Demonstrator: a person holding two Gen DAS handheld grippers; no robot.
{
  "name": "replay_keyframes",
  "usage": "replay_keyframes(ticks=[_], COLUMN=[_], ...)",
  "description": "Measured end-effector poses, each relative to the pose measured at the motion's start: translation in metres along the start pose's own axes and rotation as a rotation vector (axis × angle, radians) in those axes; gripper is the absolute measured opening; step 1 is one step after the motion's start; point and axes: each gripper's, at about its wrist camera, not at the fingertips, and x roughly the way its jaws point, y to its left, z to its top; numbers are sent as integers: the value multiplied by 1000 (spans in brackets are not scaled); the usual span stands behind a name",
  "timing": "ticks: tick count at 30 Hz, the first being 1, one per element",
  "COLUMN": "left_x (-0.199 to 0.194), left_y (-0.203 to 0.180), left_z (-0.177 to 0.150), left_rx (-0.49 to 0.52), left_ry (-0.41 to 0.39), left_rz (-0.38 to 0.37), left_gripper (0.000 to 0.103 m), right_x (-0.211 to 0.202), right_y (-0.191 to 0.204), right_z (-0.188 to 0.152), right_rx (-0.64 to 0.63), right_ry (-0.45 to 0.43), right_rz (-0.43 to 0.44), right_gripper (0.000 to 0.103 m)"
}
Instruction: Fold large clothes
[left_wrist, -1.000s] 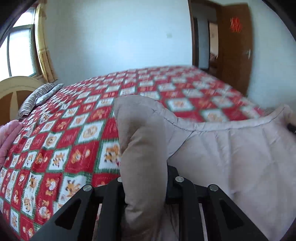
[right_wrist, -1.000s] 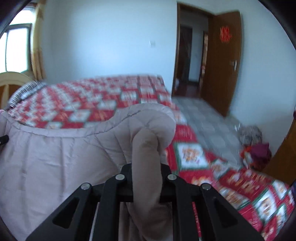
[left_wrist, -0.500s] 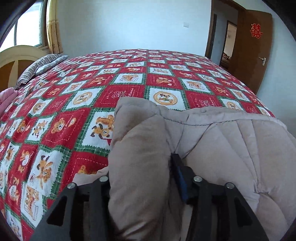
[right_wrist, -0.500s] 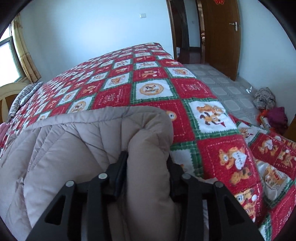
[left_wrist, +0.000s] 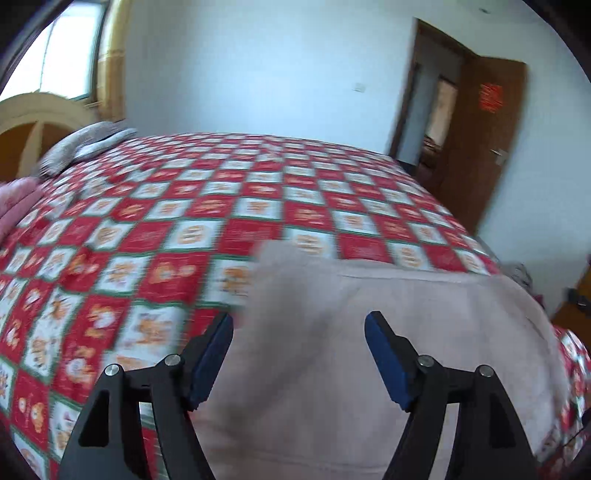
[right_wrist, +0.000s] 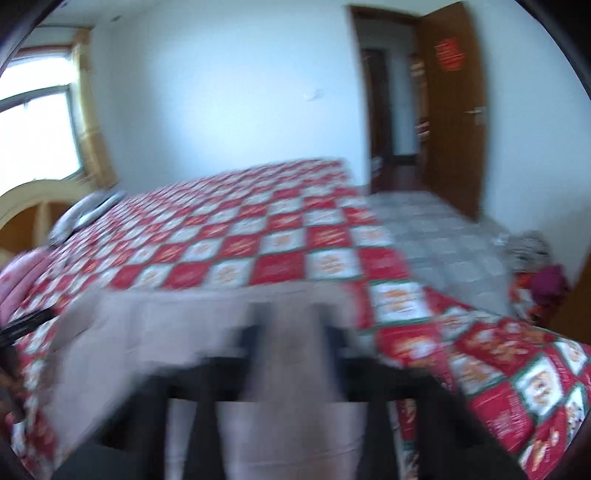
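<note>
A large beige quilted garment (left_wrist: 388, 350) lies on the red, white and green patterned bedspread (left_wrist: 184, 229). My left gripper (left_wrist: 299, 332) is open just above the garment's far left corner, with blue pads (left_wrist: 384, 354) apart and nothing between them. In the right wrist view the picture is blurred; my right gripper (right_wrist: 291, 332) still has a fold of the beige garment (right_wrist: 288, 369) between its fingers at the garment's right edge. The left gripper shows as a dark shape at the left edge (right_wrist: 22, 325).
A striped pillow (left_wrist: 85, 144) and a pink cloth (left_wrist: 14, 206) lie at the bed's left. A wooden headboard (left_wrist: 33, 122) stands behind. A brown door (right_wrist: 454, 122) is open at the right, with tiled floor (right_wrist: 443, 236) and a pile of clothes (right_wrist: 543, 277).
My left gripper has opened and let go of the beige garment, which now lies flat on the bed. Both grippers have lifted and pulled back; the right one still holds its fold.
</note>
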Motion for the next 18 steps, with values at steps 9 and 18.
replay_keyframes(ticks=[9,18], left_x=[58,83], left_y=[-94,-98], left_z=[-44,-65], left_rx=[143,172], left_ry=[94,28], left_rz=[5,64], left_gripper=[75,80], right_x=[94,121], right_y=[78,58], right_z=[-49,-77], right_rx=[-36,70], right_ry=[118,119], right_rz=[48,113], right_gripper=[4,0])
